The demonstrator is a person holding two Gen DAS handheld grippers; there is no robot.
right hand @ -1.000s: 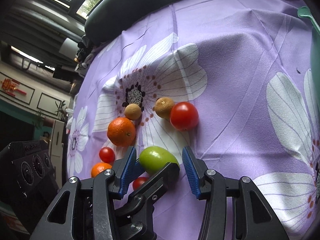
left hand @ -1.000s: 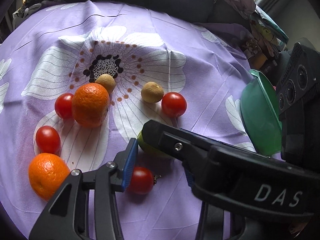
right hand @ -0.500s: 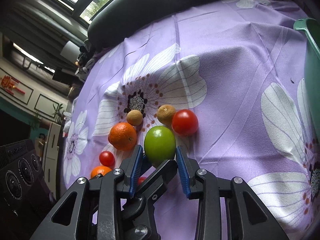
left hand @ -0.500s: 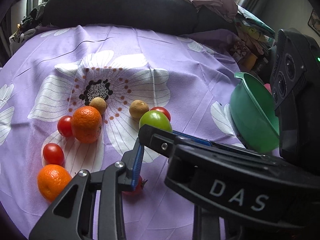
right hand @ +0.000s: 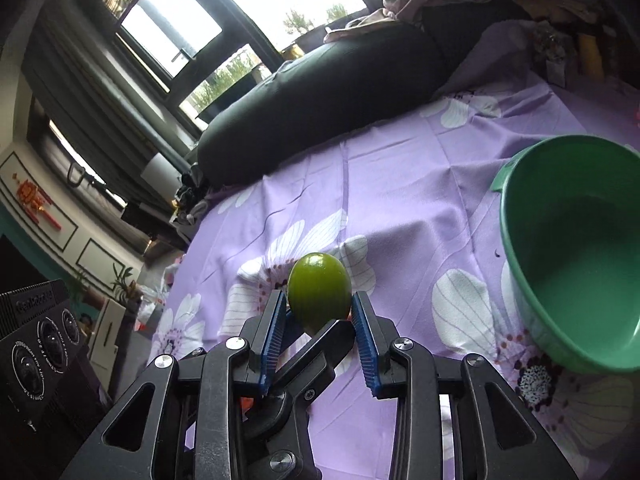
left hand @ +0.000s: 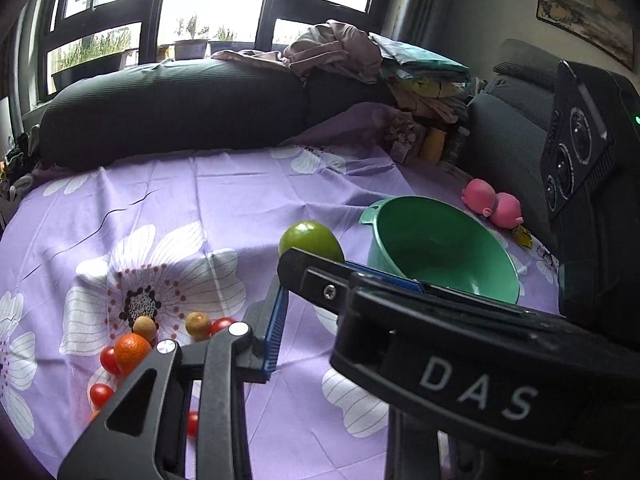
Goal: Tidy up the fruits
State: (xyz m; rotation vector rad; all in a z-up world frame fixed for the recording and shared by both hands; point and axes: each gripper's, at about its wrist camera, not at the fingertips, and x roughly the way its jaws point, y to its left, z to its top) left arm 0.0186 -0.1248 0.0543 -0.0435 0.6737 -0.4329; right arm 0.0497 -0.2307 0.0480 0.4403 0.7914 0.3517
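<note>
the right claw (right hand: pixel 319 322) pinches a green fruit (right hand: pixel 319 296) up in the air near the green bowl (right hand: pixel 576 252). the left claw (left hand: pixel 280 304) is pressed together.

a pink toy (left hand: pixel 493 204) lies near the cloth's (left hand: pixel 248 200) right edge. a dark cushion (left hand: pixel 172 108) lines its far edge, clothes (left hand: pixel 340 54) piled at the far right corner.

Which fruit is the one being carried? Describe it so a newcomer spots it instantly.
Start at the purple flowered cloth with the green bowl. Left of the bowl, the right claw is shut on a green fruit, lifted off the cloth. It is the only green fruit.
</note>
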